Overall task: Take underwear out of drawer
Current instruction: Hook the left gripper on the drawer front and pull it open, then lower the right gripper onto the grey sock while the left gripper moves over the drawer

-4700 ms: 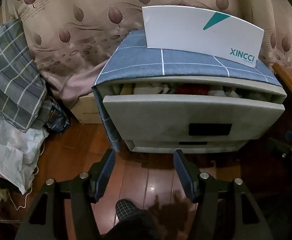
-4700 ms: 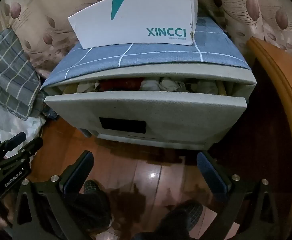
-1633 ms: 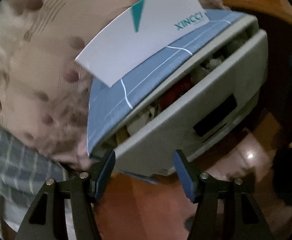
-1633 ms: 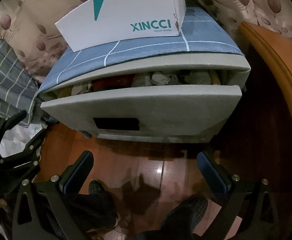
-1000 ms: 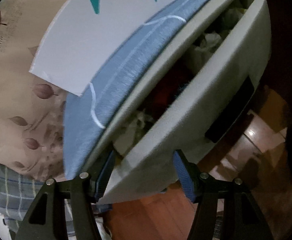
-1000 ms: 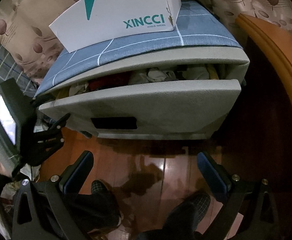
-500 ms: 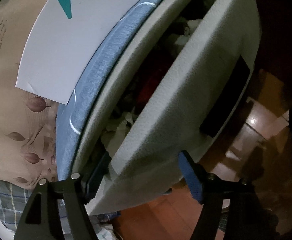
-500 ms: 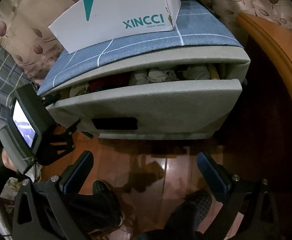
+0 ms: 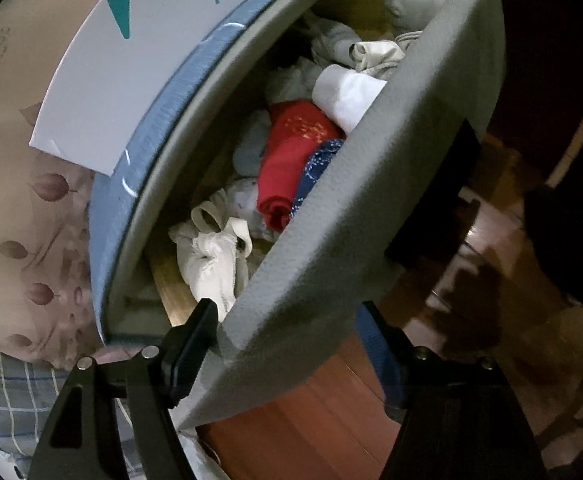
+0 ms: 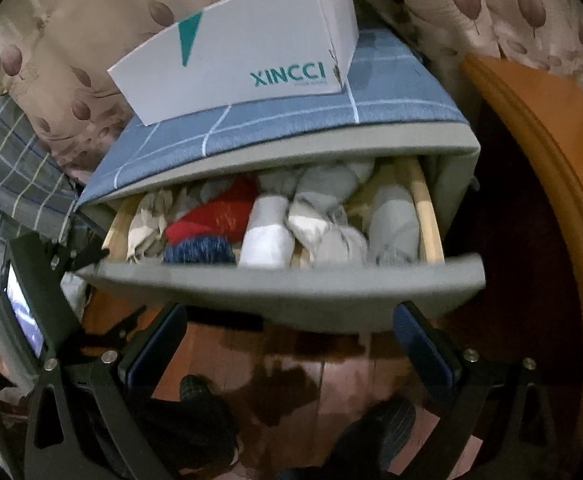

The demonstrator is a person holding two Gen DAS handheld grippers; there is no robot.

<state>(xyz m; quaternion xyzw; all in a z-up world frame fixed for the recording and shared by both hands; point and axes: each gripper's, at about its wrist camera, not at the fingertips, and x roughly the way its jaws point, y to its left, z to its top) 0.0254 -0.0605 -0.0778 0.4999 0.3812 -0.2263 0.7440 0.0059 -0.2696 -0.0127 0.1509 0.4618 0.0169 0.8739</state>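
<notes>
Left hand-held gripper [image 9: 287,336] straddles the drawer front [image 9: 371,216], jaws spread wide; right hand-held gripper [image 10: 289,344] hangs open below the rolled underwear [image 10: 267,232].

The left wrist view looks steeply down, rolled, very near the drawer's [image 9: 355,216] left end. The right wrist view faces its front [image 10: 291,284] squarely from slightly farther. Both share the drawer and box [image 10: 235,56].

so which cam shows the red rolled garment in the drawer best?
Left wrist: the red rolled cloth garment is sharp, its whole length visible beside the blue speckled roll. Right wrist shows it blurred, half hidden behind that blue roll.
</notes>
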